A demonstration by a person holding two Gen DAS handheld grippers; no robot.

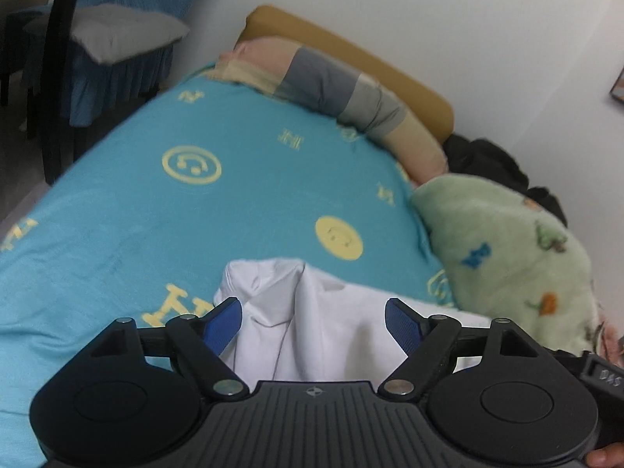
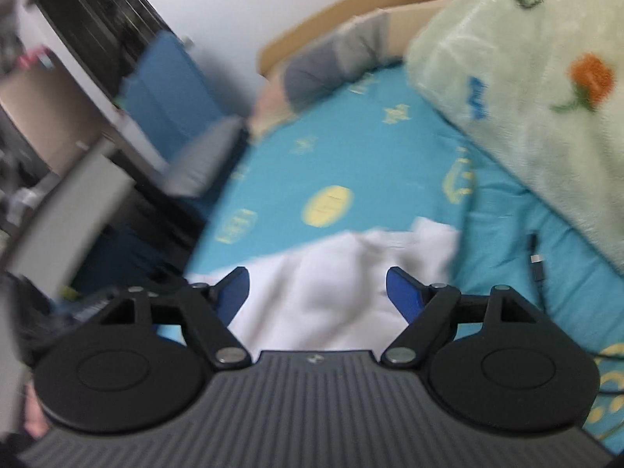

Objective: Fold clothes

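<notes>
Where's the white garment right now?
The white garment lies crumpled on the turquoise bedsheet, at the bottom centre of both wrist views, right ahead of the open left gripper and right gripper, with the green fleece blanket to its right.

Soft even light, right view motion-blurred

Little to read here: printed marks on the bedsheet and one label.

The turquoise bedsheet [image 1: 234, 202] carries yellow prints: large block letters by the white garment, partly hidden, seemingly an "H" [image 1: 175, 304], plus smiley faces [image 1: 191, 164]. A black part at the left view's right edge [image 1: 602, 380] shows pale characters like "DAS", uncertain. The right view is too blurred to read.
</notes>
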